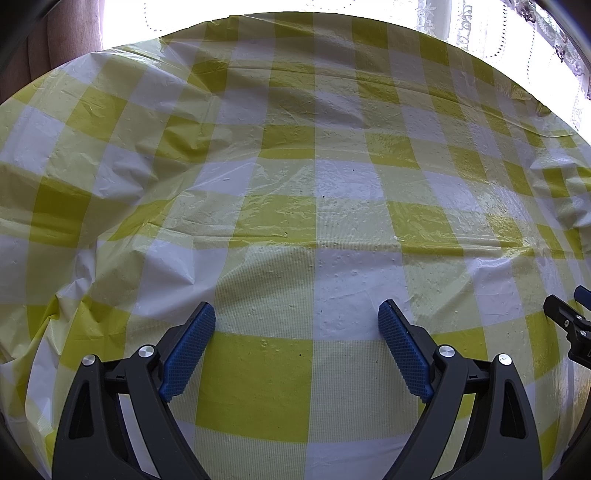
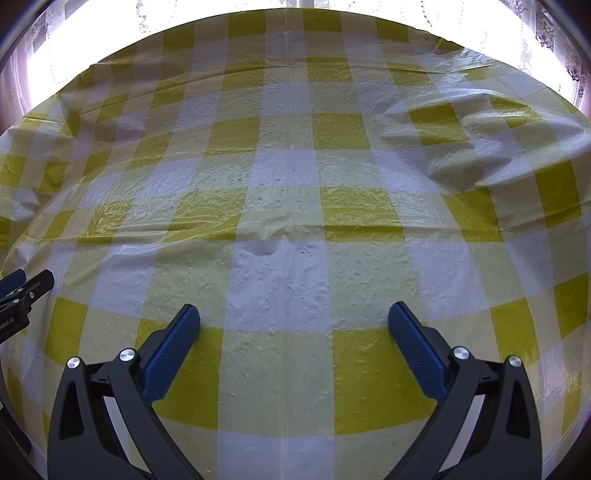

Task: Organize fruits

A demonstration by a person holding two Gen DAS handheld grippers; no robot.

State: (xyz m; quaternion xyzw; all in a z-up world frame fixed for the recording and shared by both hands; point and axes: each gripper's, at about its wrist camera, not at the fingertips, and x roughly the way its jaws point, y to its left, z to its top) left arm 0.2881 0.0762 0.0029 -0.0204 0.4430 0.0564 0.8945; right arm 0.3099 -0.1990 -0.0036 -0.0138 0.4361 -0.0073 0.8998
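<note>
No fruit shows in either view. My left gripper (image 1: 297,314) hangs open above the yellow-and-white checked tablecloth (image 1: 295,177), its blue pads (image 1: 190,350) wide apart with nothing between them. My right gripper (image 2: 294,317) is open too, over the same tablecloth (image 2: 295,166), its blue pads (image 2: 415,354) spread with only cloth below. Each gripper shows at the edge of the other's view: the right gripper's black finger (image 1: 565,325) at the right edge, the left gripper's black finger (image 2: 26,291) at the left edge.
The plastic cloth is wrinkled, with raised folds at the left (image 1: 92,177) and the far right (image 2: 472,147). A bright window with lace curtains (image 1: 517,29) lies beyond the table's far edge. A dark curtain (image 1: 55,40) hangs at the far left.
</note>
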